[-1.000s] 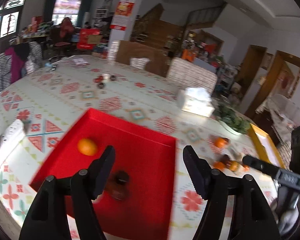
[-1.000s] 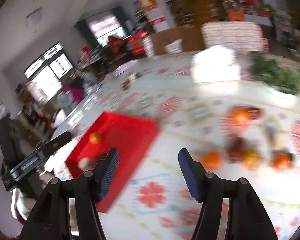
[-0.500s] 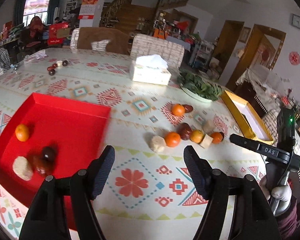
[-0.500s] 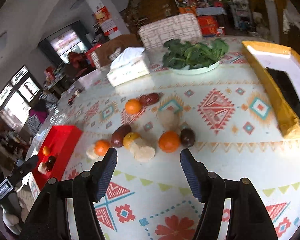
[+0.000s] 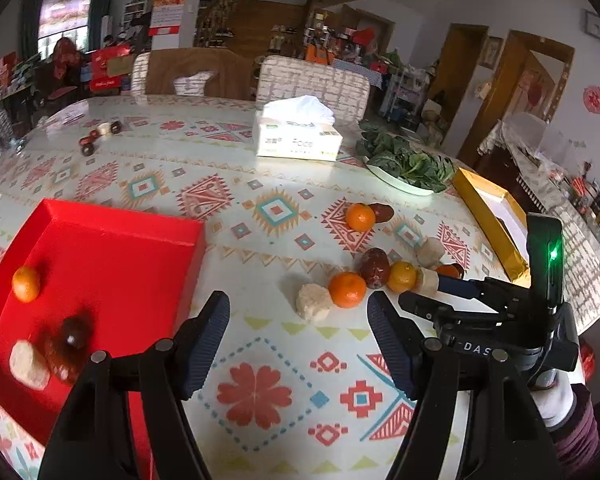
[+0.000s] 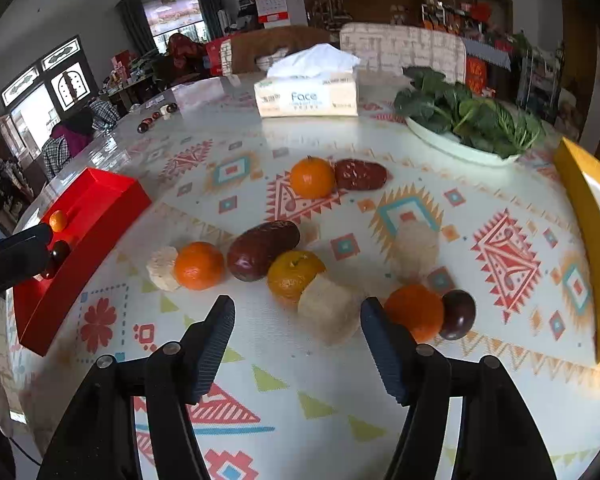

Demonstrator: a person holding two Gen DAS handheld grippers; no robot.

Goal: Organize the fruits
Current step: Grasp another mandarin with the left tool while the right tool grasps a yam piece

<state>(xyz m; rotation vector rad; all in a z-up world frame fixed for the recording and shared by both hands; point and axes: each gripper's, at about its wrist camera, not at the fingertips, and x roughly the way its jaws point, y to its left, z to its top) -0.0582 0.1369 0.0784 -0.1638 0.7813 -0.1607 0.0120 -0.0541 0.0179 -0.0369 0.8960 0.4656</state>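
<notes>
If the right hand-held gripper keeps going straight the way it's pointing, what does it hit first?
Most likely the pale chunk lying just ahead of the right hand-held gripper, between its closing but empty jaws, with a yellowish orange touching it behind. Depth is hard to judge.

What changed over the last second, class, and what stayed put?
Both views swung from the red tray toward the loose fruit; the right claw, closing and empty, came down near the pale chunk. The left claw remains open and empty. Loose fruit unmoved.
</notes>
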